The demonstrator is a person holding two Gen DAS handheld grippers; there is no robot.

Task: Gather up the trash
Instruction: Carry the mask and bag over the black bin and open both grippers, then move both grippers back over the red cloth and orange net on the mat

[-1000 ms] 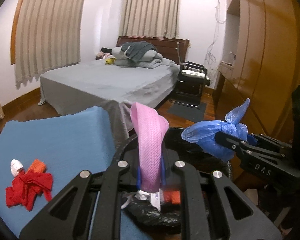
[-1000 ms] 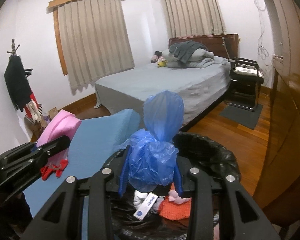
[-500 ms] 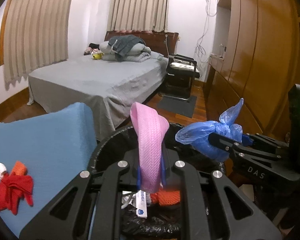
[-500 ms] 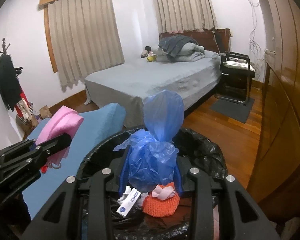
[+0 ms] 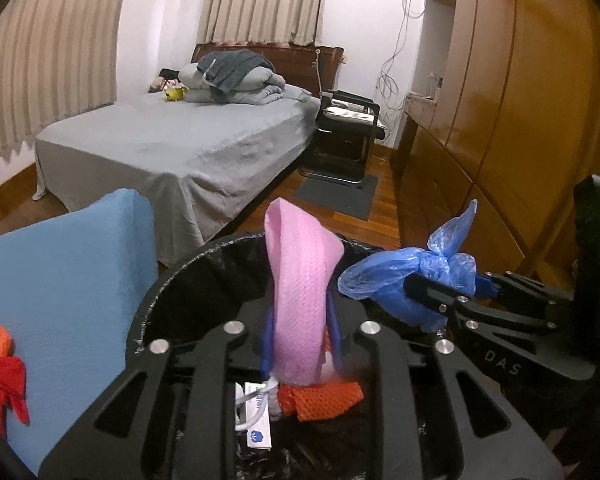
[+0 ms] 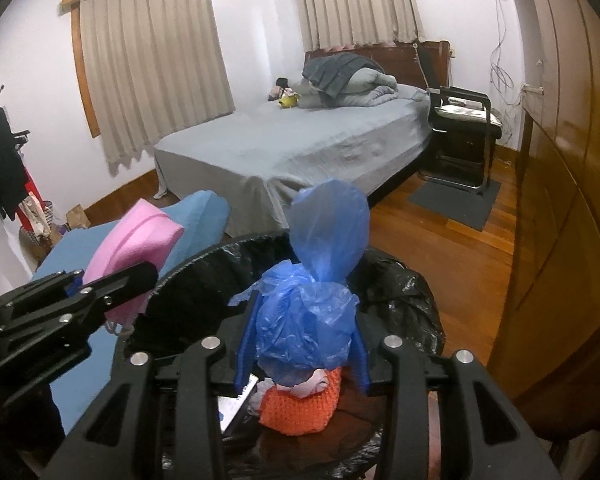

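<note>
Your left gripper has its fingers pinched on a pink foam sheet, which stands upright at the centre of the left wrist frame, directly above the open mouth of the trash bin. Your right gripper has its fingers clamped on a knotted blue plastic bag; the bag's puffed top rises in the middle of the right wrist frame, also over the bin. In the left wrist view the same blue bag shows at centre right, held just beside the pink sheet, the two apart.

The bin is lined with a black bag whose rim folds over the edge. Inside, at the lower centre of both frames, lie an orange knitted piece and a white slip with a blue logo; on the orange piece, in the right view, sits a small pale wad.

To the left of the bin is the desk, covered in a blue cloth. At the lower left edge of the left wrist frame a red and orange crumpled bundle rests on that cloth, well apart from both grippers.

Beyond, in the upper half of both frames, stands a bed with a grey sheet, a black chair at its right, and a wooden wardrobe along the right edge.
</note>
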